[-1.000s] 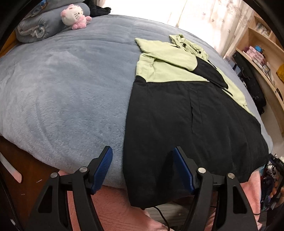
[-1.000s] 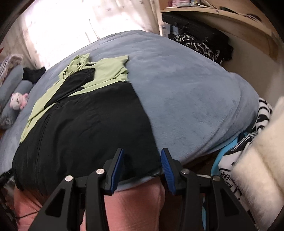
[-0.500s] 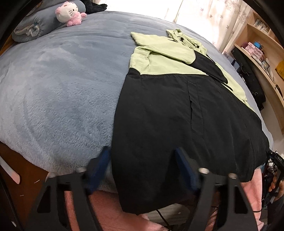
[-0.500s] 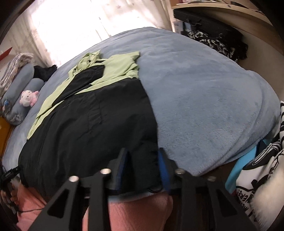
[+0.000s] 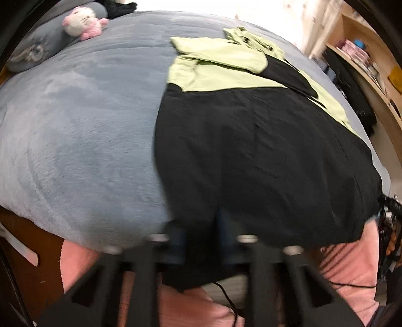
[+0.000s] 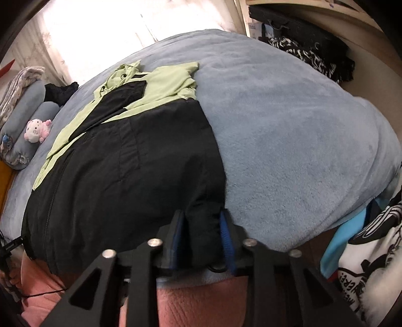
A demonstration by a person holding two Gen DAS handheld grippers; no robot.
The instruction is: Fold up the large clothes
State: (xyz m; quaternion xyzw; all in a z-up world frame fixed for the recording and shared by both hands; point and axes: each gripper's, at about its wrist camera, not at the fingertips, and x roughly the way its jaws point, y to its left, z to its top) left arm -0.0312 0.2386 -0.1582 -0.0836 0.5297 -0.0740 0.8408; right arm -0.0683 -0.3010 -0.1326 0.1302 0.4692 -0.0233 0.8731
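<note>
You have one large black jacket with light-green upper panels (image 5: 251, 151) (image 6: 120, 161), of thin woven fabric, spread flat on the grey-blue plush bed cover (image 5: 75, 125) (image 6: 289, 130). Its sleeves lie folded across the chest. The black hem hangs over the bed's near edge, bunched at both corners.

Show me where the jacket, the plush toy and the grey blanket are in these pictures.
jacket (image 5: 251, 156): left wrist view, black lower panel.
plush toy (image 5: 81, 23): left wrist view, white head.
grey blanket (image 6: 289, 125): right wrist view, bare part beside the jacket.
</note>
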